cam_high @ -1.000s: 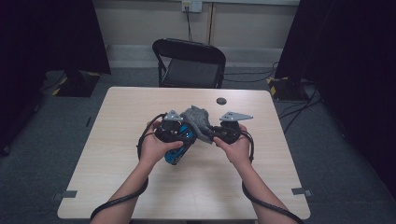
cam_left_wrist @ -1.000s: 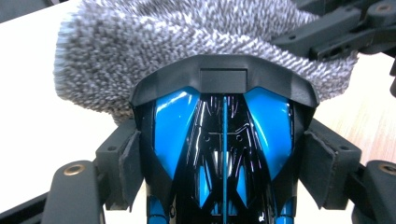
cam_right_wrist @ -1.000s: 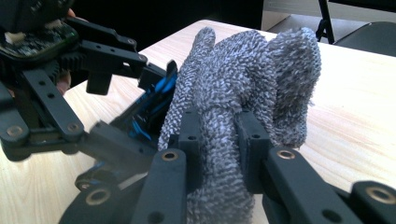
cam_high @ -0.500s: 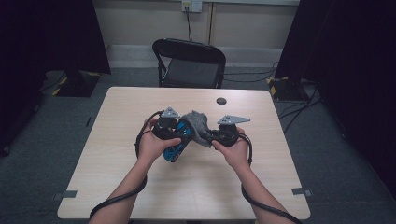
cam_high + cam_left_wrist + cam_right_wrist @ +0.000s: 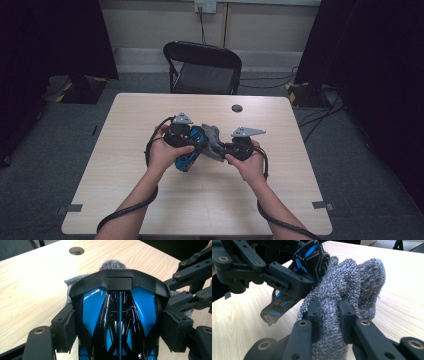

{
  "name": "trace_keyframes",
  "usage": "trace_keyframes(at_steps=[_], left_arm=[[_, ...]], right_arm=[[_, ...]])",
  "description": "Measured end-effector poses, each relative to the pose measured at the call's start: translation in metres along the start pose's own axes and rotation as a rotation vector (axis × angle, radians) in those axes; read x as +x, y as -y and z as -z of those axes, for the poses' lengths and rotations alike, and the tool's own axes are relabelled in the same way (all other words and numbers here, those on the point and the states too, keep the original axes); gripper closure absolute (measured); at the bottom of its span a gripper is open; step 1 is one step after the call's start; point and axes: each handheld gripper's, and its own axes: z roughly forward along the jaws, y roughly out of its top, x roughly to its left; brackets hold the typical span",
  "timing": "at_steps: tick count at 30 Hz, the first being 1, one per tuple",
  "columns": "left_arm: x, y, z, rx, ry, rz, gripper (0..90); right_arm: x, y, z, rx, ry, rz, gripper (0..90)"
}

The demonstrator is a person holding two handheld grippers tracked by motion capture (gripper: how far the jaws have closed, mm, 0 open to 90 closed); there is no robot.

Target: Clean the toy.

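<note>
Moved: since the earlier frames both hands have drifted a little toward the near edge and the blue-and-black toy car (image 5: 189, 150) has tipped slightly; otherwise the hold looks the same.
Left tongs (image 5: 186, 140): clamped across the toy car's body, pads (image 5: 68, 327) pressed on both flanks, car held above the bench (image 5: 140, 115).
Right tongs (image 5: 329, 311): closed tight on a bunched fold of the grey cloth (image 5: 352, 287).
Task's thing: the car sits mid-bench between the hands, with the cloth lying against its far side and underside.
Progress: looks like wiping in mid-course; the cloth is in contact with the car, but how much of the shell is done I cannot tell. Top panels appear glossy.
Left to do: likely more rubbing, then setting both down.
Around: a round black hole or cap (image 5: 237, 108) toward the bench's far edge; a folding chair (image 5: 202, 67) beyond.
In the way: nothing near; only the left tongs' own arms crowd the cloth.
</note>
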Motion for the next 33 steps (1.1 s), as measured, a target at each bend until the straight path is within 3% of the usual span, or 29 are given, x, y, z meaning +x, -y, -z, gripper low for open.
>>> trace_keyframes(at_steps=[33], left_arm=[[0.006, -0.011, -0.003, -0.001, -0.018, 0.024, 25.5]], right_arm=[[0.027, 0.02, -0.024, 0.072, -0.089, 0.061, 75.2]])
